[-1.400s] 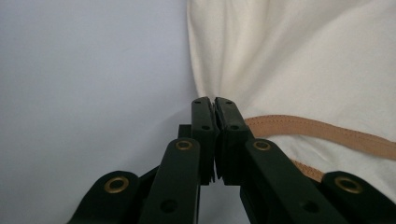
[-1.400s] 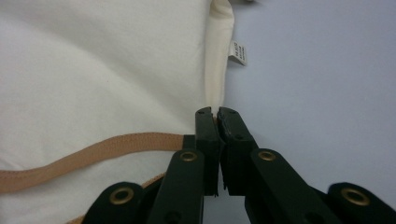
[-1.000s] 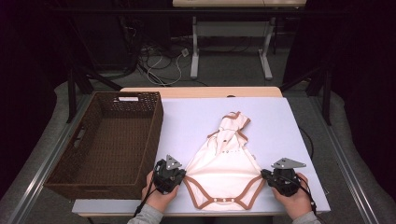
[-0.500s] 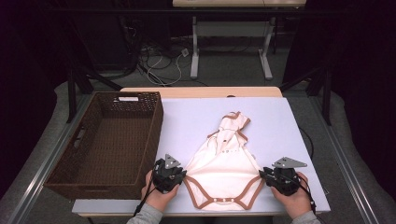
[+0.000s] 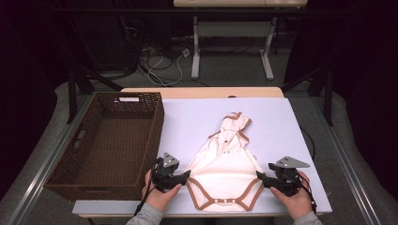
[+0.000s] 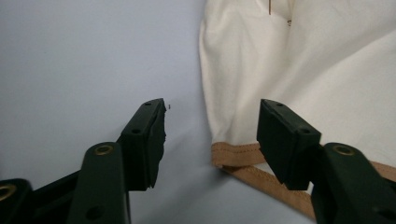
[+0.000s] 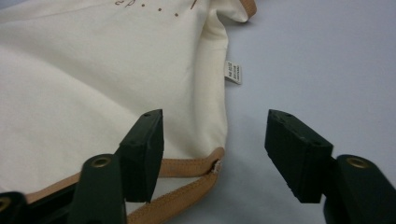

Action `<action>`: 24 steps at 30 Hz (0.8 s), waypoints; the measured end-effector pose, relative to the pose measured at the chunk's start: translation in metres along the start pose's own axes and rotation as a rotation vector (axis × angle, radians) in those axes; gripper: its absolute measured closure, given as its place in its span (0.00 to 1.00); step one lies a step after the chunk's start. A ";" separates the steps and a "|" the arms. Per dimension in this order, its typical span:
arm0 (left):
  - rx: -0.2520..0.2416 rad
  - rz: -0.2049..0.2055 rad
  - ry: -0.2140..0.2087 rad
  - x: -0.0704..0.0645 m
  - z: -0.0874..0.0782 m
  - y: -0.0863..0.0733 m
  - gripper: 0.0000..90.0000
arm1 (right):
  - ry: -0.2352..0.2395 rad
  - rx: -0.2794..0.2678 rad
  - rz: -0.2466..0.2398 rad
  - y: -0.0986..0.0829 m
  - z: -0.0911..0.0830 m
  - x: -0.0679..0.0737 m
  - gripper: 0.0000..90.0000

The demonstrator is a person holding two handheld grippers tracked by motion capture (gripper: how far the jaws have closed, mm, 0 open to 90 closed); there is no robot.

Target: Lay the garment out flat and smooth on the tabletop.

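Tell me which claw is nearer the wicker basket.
Left. The left claw sits just off the wicker basket at its near right corner; the right claw lies beyond the bodysuit.

Bright, evenly lit table; dark, murky surroundings.

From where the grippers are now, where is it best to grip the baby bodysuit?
Probably the two hip corners of the baby bodysuit, where brown trim meets each side seam. It lies flat, so left gripper and right gripper, both open, could slide in low from each outer side.
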State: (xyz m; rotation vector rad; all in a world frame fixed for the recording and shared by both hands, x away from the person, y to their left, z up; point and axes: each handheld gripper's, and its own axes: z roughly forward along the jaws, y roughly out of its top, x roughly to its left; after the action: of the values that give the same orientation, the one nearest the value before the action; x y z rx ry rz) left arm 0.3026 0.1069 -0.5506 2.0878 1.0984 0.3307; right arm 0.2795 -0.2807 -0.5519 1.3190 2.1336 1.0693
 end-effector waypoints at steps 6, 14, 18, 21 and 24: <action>0.001 -0.009 -0.023 0.000 0.003 0.003 0.29 | 0.001 0.001 0.012 0.002 0.002 -0.002 0.27; -0.008 -0.052 -0.052 -0.001 0.004 0.004 0.17 | -0.016 -0.031 0.059 0.004 0.001 -0.005 0.15; -0.008 -0.078 -0.081 0.000 0.005 0.004 0.11 | -0.029 -0.024 0.046 0.003 0.002 -0.006 0.12; -0.010 -0.078 -0.075 0.001 0.006 0.003 0.09 | -0.020 -0.020 0.053 0.003 0.002 -0.006 0.09; -0.012 -0.081 -0.075 0.001 0.006 0.004 0.08 | -0.022 -0.015 0.040 0.002 0.002 -0.006 0.05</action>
State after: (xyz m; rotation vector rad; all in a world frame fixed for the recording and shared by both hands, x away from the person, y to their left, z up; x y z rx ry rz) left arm 0.3083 0.1033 -0.5522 2.0224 1.1295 0.2178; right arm 0.2847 -0.2843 -0.5514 1.3656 2.0876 1.0802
